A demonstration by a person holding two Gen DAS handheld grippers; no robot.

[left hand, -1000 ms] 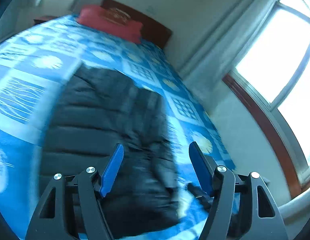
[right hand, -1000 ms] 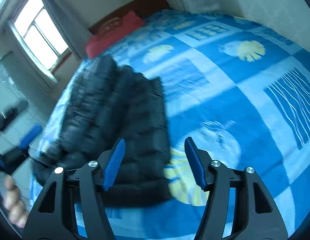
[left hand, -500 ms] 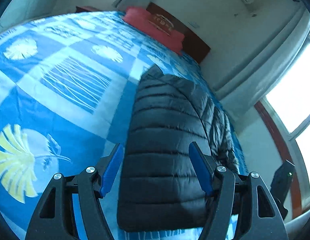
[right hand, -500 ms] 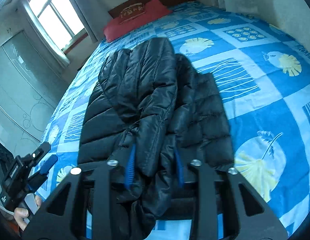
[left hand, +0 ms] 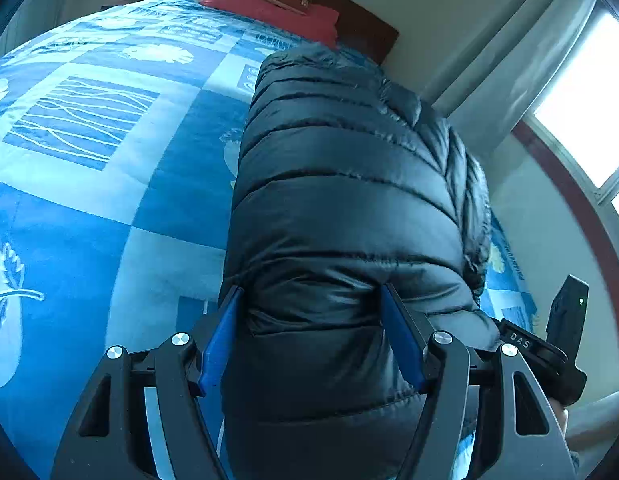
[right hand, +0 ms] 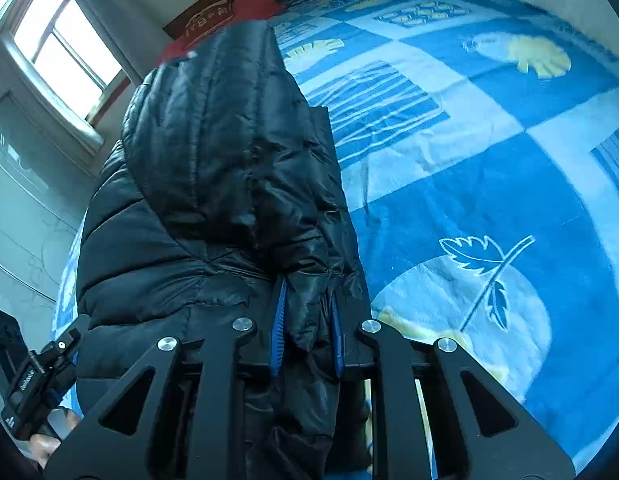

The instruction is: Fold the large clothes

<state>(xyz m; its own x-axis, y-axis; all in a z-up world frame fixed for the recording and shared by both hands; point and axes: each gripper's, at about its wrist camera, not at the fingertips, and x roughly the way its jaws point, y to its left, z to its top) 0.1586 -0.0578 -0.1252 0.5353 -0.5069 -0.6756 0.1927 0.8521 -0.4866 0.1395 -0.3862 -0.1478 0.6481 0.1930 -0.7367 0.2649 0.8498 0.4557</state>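
1. a bedroom with pale walls; a bed [left hand: 109,184] fills most of both views, covered in a soft blue and white quilt [right hand: 489,168] printed with squares, leaves and shell shapes.
2. a red pillow [left hand: 269,4] lies at the far end against a dark wooden headboard [left hand: 365,28], and a bright window [right hand: 65,44] with grey curtains stands along one side.
3. both grippers point down at a slant over the near edge of the bed, side by side over the same garment.
4. the left gripper [left hand: 311,336] has its jaws spread wide, the blue pads on either side of the near end of the jacket; whether the pads press on the cloth i cannot tell.
5. the right gripper [right hand: 307,334] is closing, its jaws nearly together and pinching a bunched fold of the jacket between the blue pads.
6. the jacket [left hand: 341,208] is a black quilted puffer with shiny, slightly crinkled fabric and stitched puffy bands; it lies lengthwise on the bed, running from the grippers toward the pillow.
7. in the right wrist view a sleeve or flap is folded over the jacket's body.
8. a hand [right hand: 49,444] shows at the lower left of the right wrist view, gripping the other black handle.
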